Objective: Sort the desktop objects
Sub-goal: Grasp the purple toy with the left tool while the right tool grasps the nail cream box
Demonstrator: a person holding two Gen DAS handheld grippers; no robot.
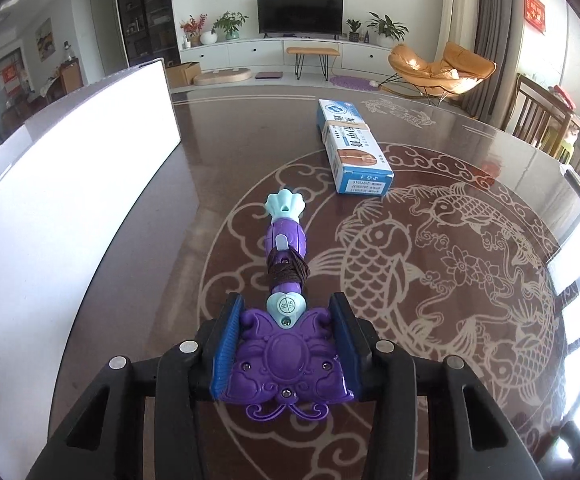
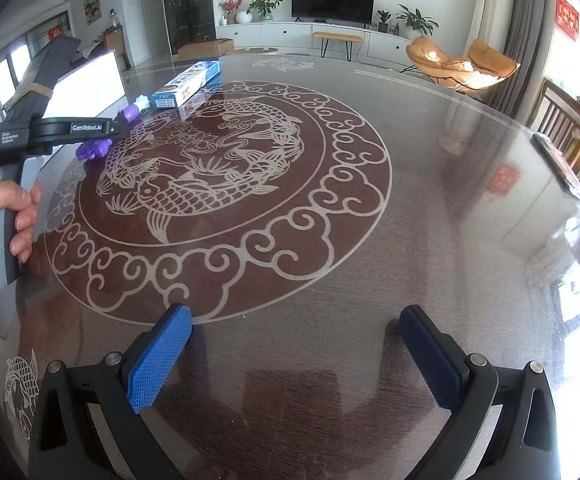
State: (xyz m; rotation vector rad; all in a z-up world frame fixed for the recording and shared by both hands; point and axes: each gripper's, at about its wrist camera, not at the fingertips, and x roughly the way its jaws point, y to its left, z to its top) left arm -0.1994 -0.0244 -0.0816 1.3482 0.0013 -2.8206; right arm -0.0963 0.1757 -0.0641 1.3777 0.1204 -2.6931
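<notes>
My left claw (image 1: 286,344) is clenched on the broad purple end of a toy (image 1: 286,320), whose teal tip points away from me along the dark fish-patterned surface (image 1: 449,280). Beyond the tip lies a blue box (image 1: 353,148), apart from the toy, toward the far edge. A white panel (image 1: 70,184) stands along the left edge. My right claw (image 2: 293,356) is released, its blue pads spread wide over bare surface near the near edge, grasping nothing.
</notes>
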